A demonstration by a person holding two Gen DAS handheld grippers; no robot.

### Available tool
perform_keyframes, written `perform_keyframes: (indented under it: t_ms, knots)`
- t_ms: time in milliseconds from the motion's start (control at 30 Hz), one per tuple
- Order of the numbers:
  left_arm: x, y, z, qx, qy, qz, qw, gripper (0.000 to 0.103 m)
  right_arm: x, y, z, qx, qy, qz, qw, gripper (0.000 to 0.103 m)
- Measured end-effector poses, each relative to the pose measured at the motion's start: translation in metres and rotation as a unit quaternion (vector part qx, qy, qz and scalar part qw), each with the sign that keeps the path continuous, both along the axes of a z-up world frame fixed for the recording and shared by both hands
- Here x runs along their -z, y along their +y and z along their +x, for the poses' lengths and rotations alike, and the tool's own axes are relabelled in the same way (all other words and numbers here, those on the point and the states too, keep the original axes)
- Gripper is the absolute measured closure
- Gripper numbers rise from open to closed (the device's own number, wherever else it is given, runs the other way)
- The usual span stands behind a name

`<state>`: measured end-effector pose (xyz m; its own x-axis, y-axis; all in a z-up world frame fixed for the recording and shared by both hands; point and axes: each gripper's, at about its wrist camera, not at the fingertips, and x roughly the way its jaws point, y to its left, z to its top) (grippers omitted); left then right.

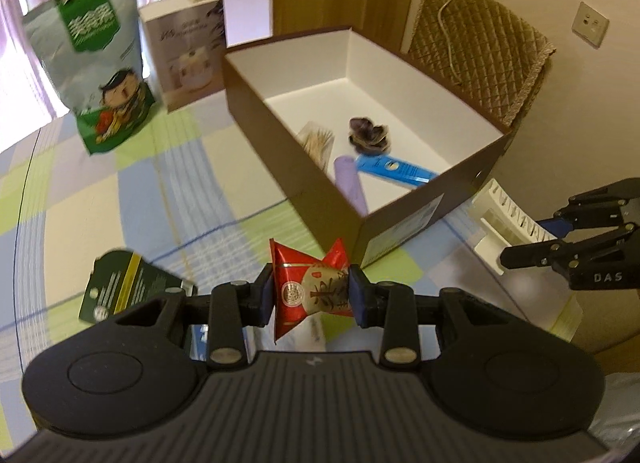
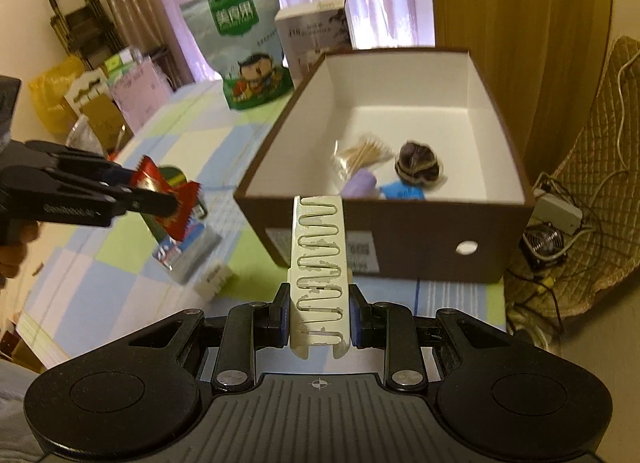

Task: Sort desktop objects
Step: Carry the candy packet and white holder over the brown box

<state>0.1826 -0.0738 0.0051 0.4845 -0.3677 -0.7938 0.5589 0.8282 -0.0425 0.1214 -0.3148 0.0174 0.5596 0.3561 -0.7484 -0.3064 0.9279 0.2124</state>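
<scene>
The red sachet is pinched across its middle by the left tongs, above the bench near the box; it looks light, crinkly and slippery. The white rack, judged stiff and light, is clamped at its sides by the right tongs. The box's near rim must be cleared; free floor remains at its far end.

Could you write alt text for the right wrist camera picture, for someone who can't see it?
The right gripper clamps a white plastic strip before an open brown box holding small items. At left, the left gripper grips a red candy packet above a checked tablecloth.
</scene>
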Motion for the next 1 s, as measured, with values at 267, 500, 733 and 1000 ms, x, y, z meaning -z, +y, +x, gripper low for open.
perform_keyframes:
  t_ms: [267,500,733,1000]
  knots:
    - [-0.011,-0.027,0.008,0.022,-0.018,-0.005,0.9996,0.071,-0.022,-0.019,0.016,-0.001,-0.023,0.017,1.0,0.073]
    - [-0.022,-0.049,0.022,0.041,-0.037,-0.006,0.9985,0.071,-0.036,-0.025,0.042,-0.013,-0.054,0.008,0.998,0.073]
    - [-0.028,-0.077,0.056,0.068,-0.051,0.007,0.9964,0.071,-0.036,-0.027,0.091,-0.027,-0.07,-0.019,0.997,0.073]
    - [-0.02,-0.112,0.106,0.091,-0.052,0.041,0.9937,0.071,-0.023,-0.034,0.155,-0.047,-0.066,-0.062,0.995,0.073]
